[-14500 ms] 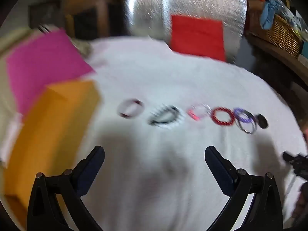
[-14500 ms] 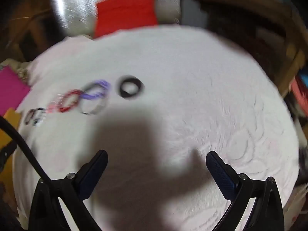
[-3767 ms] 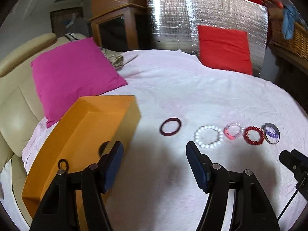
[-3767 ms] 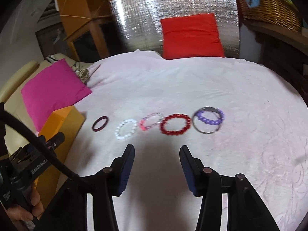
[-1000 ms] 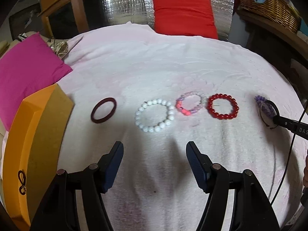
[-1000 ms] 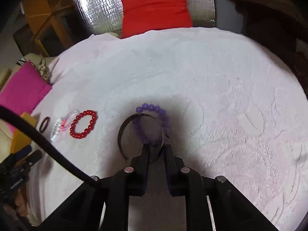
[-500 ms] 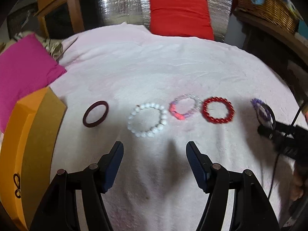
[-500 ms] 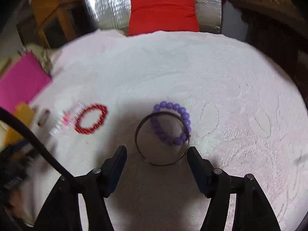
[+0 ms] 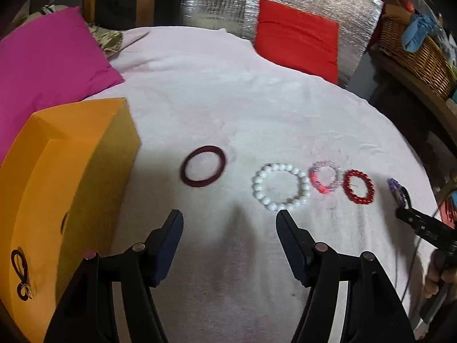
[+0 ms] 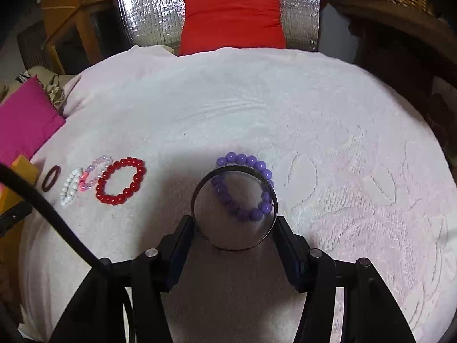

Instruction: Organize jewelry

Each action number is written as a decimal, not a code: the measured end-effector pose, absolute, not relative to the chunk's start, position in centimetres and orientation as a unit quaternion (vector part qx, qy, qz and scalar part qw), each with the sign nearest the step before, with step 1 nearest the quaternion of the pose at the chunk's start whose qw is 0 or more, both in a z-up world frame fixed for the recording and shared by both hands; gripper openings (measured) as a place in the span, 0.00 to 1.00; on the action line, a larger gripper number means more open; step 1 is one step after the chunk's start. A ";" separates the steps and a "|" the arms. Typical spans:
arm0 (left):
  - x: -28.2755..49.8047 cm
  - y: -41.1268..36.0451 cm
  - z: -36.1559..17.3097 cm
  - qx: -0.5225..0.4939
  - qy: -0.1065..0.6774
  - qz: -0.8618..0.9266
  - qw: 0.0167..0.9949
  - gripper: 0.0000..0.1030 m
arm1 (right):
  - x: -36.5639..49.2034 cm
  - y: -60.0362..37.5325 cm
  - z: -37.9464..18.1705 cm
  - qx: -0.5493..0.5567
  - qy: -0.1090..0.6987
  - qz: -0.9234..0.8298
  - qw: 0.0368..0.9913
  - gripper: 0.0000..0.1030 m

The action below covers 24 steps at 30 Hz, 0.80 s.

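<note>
A row of bracelets lies on the white towel (image 9: 228, 91): a dark red bangle (image 9: 203, 165), a white bead bracelet (image 9: 281, 186), a pink and clear bracelet (image 9: 325, 177), a red bead bracelet (image 9: 358, 186) and a purple bead bracelet (image 10: 244, 186). A dark metal bangle (image 10: 234, 207) overlaps the purple one. My right gripper (image 10: 234, 223) has its jaws around the metal bangle, both pads at its rim. My left gripper (image 9: 230, 225) is open and empty, just short of the dark red bangle and the white bracelet.
An orange box (image 9: 57, 177) stands on the left beside my left gripper. A magenta cushion (image 9: 48, 57) lies at the back left, a red cushion (image 9: 294, 37) against a silver panel at the back. A wicker basket (image 9: 414, 48) sits on a shelf at right.
My right gripper, shut on the metal bangle's near rim a second ago, opened wide, then moved forward and now straddles the bangle. My left gripper swung left, toward the orange box and dark red bangle.
</note>
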State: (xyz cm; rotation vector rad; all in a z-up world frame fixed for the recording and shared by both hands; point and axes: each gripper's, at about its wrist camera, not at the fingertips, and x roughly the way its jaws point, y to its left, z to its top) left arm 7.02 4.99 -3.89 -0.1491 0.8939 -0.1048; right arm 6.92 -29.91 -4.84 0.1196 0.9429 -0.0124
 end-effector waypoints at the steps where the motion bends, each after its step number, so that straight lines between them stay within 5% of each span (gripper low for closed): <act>1: 7.1 4.9 -4.1 -0.076 0.434 -0.051 0.896 0.66 | 6.8 -30.2 -4.7 0.063 0.457 -0.004 0.887 0.58; 19: 11.7 -2.4 -7.4 -0.070 0.454 -0.076 0.885 0.70 | 5.6 -32.2 -4.1 0.127 0.470 0.004 0.874 0.58; 24: 11.4 -3.3 -6.7 -0.055 0.439 -0.105 0.890 0.25 | 5.5 -32.2 -3.8 0.126 0.466 0.007 0.876 0.58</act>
